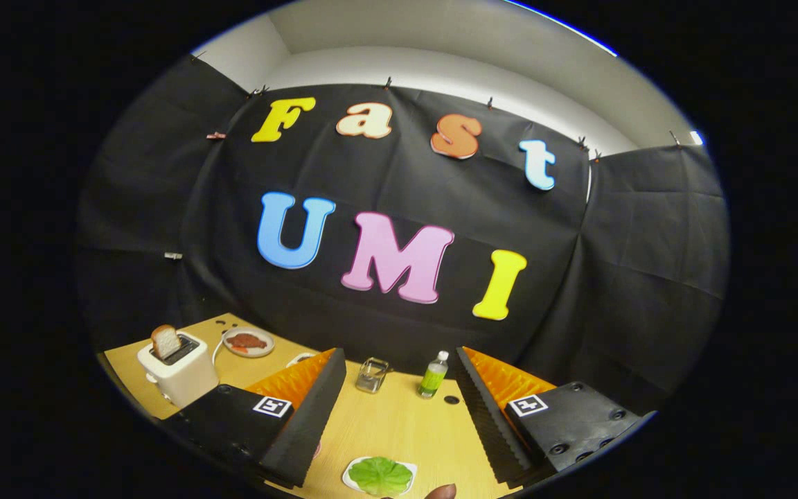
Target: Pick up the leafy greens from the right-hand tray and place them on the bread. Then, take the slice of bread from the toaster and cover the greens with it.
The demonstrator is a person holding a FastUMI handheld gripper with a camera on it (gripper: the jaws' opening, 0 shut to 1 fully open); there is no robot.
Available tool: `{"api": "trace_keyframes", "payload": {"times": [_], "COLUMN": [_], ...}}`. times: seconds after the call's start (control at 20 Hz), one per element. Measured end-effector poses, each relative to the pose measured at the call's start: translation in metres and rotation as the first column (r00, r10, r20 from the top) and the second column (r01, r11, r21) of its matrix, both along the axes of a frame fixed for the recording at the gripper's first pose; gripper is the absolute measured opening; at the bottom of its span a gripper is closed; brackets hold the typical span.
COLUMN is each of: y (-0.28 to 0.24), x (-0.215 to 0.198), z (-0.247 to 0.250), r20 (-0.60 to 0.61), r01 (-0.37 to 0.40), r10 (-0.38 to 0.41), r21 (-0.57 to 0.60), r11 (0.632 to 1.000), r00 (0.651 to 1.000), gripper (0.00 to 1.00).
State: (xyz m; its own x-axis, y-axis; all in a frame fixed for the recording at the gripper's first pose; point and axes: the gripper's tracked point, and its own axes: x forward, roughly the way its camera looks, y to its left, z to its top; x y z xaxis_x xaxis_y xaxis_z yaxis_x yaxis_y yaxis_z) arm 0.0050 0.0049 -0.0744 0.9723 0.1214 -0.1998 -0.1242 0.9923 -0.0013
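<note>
Wooden table (399, 423) bare between fingers | tool (399, 416) wide open, empty | leafy greens (379, 475) below on tray (350, 478)

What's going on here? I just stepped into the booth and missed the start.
A person is holding the hand-held gripper open above the wooden table, gripping nothing. The leafy greens lie on a small white tray between the fingers, not yet picked up. A slice of bread stands in the white toaster, beyond the left finger.
</note>
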Motion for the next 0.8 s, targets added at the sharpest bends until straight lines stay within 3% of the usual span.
{"api": "trace_keyframes", "payload": {"times": [0.15, 0.3, 0.55, 0.8], "y": [0.001, 0.002, 0.005, 0.013], "x": [-0.005, -0.014, -0.026, -0.033], "z": [-0.058, -0.127, -0.233, -0.315], "r20": [-0.159, -0.312, -0.553, -0.685], "r01": [-0.069, -0.122, -0.149, -0.207], "r10": [0.064, 0.113, 0.168, 0.205], "r21": [-0.025, -0.009, 0.080, 0.081], "r11": [0.997, 0.992, 0.986, 0.975], "r00": [0.985, 0.943, 0.816, 0.699], "gripper": [0.98, 0.97, 0.93, 0.91]}}
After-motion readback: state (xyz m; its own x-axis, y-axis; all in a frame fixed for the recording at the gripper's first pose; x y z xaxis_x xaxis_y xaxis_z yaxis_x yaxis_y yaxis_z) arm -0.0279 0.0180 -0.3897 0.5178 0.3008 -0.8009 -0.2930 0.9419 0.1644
